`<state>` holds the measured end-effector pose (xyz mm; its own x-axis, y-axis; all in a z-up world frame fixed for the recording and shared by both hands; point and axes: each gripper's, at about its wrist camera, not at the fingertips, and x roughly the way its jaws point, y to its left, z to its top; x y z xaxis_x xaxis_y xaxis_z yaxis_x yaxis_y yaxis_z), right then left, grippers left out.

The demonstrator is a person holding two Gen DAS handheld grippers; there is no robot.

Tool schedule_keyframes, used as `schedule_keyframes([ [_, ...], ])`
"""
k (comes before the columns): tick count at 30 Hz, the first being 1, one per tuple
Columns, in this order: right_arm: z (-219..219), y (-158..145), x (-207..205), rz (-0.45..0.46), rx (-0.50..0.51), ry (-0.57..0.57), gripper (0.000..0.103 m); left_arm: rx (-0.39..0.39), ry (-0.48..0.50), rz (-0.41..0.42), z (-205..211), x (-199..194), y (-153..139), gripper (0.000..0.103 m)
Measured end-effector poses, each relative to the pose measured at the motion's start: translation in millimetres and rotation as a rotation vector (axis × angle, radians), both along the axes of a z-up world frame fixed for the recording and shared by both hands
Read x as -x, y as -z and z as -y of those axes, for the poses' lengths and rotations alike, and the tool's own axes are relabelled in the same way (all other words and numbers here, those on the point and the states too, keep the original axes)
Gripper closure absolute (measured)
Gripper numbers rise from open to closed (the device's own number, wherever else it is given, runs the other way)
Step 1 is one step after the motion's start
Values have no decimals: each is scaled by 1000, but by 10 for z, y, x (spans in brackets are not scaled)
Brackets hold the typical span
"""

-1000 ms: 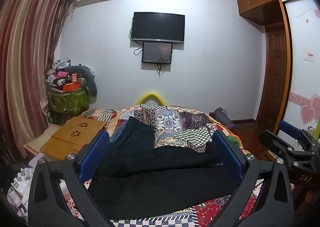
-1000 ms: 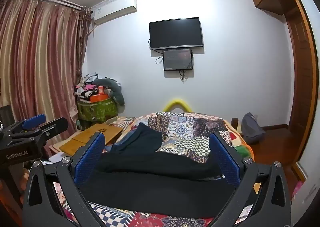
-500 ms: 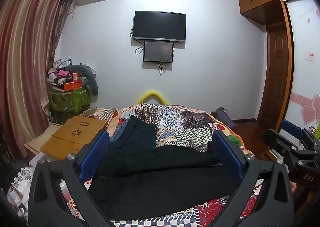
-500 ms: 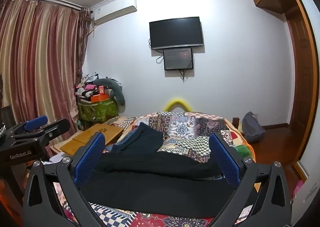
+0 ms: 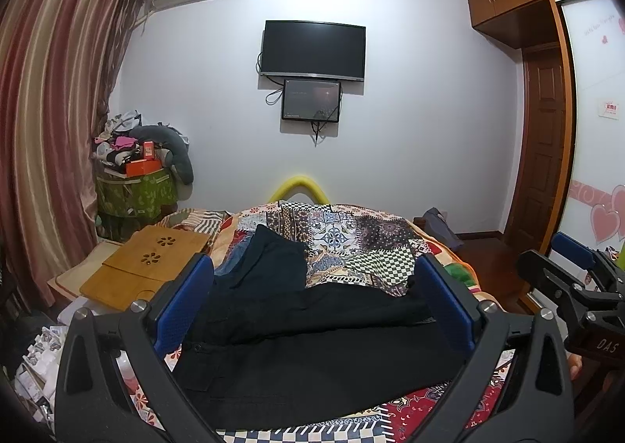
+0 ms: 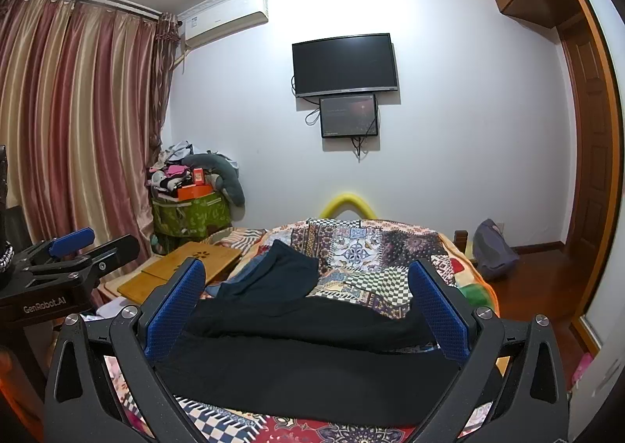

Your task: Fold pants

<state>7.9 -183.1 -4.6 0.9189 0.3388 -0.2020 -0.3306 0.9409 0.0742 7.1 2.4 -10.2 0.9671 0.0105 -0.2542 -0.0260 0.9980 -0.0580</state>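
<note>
Two grippers, left gripper (image 5: 314, 302) and right gripper (image 6: 306, 300), both splayed wide and empty above black pants (image 5: 312, 349) sprawled along the near edge of the patchwork bed (image 5: 351, 236) — risk of pinching one layer only, or snagging the quilt underneath.
</note>
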Motion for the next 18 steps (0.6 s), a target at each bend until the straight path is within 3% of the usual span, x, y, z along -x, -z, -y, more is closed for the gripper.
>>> schedule_keyframes([
  [18, -53, -8, 17, -2, -6, -7, 0, 4, 2, -2, -10, 4, -17, 0],
])
